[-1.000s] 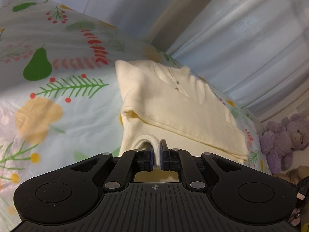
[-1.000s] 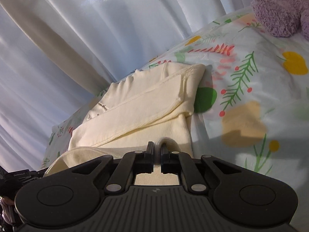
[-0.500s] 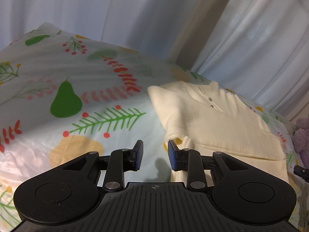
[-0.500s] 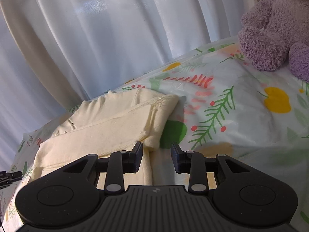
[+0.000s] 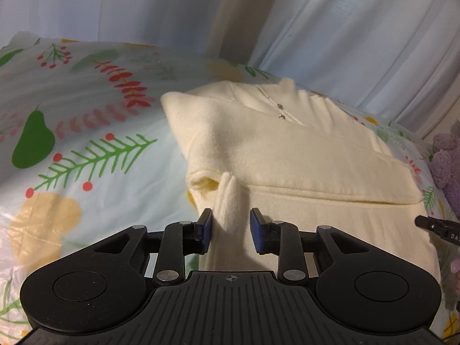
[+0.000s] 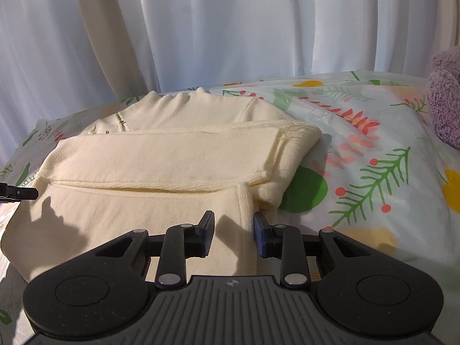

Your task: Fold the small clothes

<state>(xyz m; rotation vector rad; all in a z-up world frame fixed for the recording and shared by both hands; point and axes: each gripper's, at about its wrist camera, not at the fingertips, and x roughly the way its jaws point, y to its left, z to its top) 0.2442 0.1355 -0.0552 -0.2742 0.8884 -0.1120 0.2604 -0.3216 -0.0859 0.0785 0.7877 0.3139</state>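
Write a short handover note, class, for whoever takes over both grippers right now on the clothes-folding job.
Left gripper: jaws closing, a raised pleat at the left bottom corner of the cream sweater between them, pads not yet pressing.
Right gripper: jaws closing around the right bottom edge of the sweater, not gripping yet.
The sweater lies on the patterned bedsheet, collar toward the curtain; a purple plush toy sits off to the right.
Done: sleeves folded across the body.
Left: probably grip both bottom corners and fold the hem up toward the collar, then tidy.
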